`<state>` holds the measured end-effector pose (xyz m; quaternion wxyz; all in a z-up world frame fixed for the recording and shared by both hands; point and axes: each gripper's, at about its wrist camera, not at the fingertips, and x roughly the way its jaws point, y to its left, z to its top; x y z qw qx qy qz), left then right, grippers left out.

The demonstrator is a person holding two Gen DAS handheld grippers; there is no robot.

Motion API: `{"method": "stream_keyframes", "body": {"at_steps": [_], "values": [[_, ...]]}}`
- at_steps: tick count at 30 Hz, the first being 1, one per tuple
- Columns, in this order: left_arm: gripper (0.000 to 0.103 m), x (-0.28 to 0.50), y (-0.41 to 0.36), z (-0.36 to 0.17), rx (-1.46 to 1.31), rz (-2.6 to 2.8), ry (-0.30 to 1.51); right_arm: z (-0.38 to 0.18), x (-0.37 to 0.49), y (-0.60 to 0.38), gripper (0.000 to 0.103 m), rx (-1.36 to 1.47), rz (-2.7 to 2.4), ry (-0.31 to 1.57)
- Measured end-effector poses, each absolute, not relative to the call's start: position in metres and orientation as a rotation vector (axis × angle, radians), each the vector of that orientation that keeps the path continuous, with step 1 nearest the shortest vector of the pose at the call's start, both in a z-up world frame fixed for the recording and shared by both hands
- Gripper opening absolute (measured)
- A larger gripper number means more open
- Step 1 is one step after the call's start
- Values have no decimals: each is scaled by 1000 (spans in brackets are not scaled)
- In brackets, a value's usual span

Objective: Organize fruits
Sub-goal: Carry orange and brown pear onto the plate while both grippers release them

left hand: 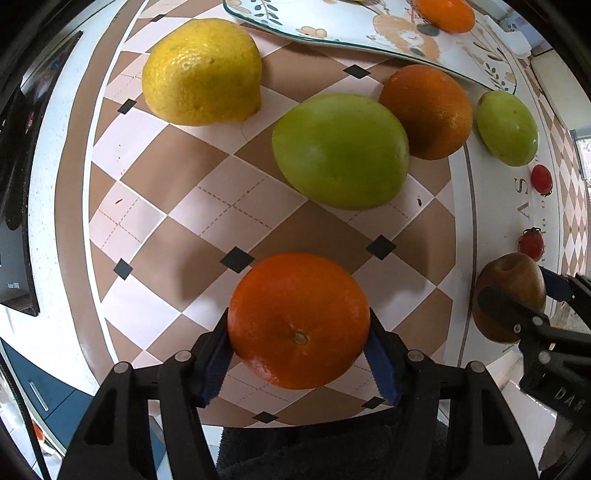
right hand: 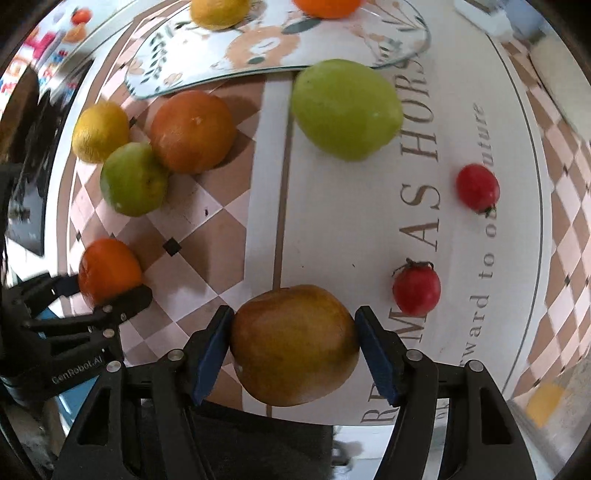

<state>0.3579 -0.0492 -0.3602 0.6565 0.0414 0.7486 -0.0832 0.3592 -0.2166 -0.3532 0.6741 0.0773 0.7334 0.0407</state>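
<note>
A checked brown-and-cream tablecloth (left hand: 177,177) with a white lettered band covers the table. On it lie a lemon (left hand: 202,72), two green fruits (left hand: 341,150) (left hand: 506,127), an orange (left hand: 428,110), two small red tomatoes (right hand: 477,187) (right hand: 416,290) and a patterned plate (left hand: 332,26).

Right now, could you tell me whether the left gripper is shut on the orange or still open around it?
Shut on it: the left gripper has both blue pads pressed against the sides of the orange, with no gap showing.
</note>
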Motion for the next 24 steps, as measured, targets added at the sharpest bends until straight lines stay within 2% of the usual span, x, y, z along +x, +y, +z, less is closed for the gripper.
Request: {"method": "stream_keyframes", "body": {"at_steps": [7,14,18,24], "values": [[62,361,-55,-361,103,-199,1697,-359,367,-253,70,441,44,1694],[62,366,-66,-355,124,-199,1696,-363,356,-248,72,387,130,1748],[62,366,-74,-356,128,-201,1700,-368,356,-234,70,341,124,1728],[62,372,-77,-320,86,-259,1670,-353,360,-223,70,370,118,1666]]}}
